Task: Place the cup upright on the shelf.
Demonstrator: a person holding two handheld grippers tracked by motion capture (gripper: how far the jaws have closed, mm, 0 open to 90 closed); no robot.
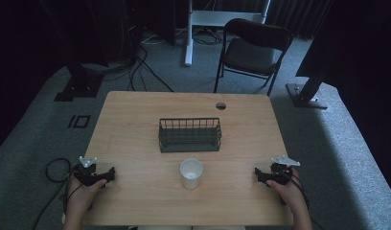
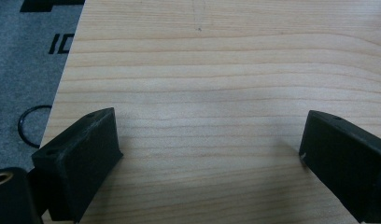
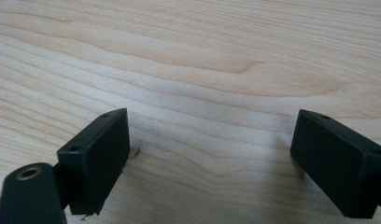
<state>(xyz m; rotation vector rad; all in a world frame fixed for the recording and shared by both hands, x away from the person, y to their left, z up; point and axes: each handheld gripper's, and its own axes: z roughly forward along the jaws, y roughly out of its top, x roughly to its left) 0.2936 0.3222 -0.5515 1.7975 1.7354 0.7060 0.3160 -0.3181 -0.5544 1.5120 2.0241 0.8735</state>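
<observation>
A white paper cup [image 1: 190, 173] stands upright near the front middle of the wooden table [image 1: 136, 124]. Behind it sits a dark wire basket [image 1: 189, 134], which looks empty. My left gripper [image 1: 107, 175] rests at the table's front left, held by a hand, and is open; in the left gripper view its jaws stand wide apart over bare wood, the left gripper [image 2: 209, 140] holding nothing. My right gripper [image 1: 258, 175] rests at the front right, also open, the right gripper [image 3: 209, 137] with only wood grain between its jaws.
A black folding chair [image 1: 253, 50] stands beyond the table's far edge. Cables [image 1: 136, 67] and stand bases lie on the grey carpet at the back left. A round cable hole [image 1: 221, 106] is near the far right of the tabletop. A cable loop [image 1: 57, 170] lies left of the table.
</observation>
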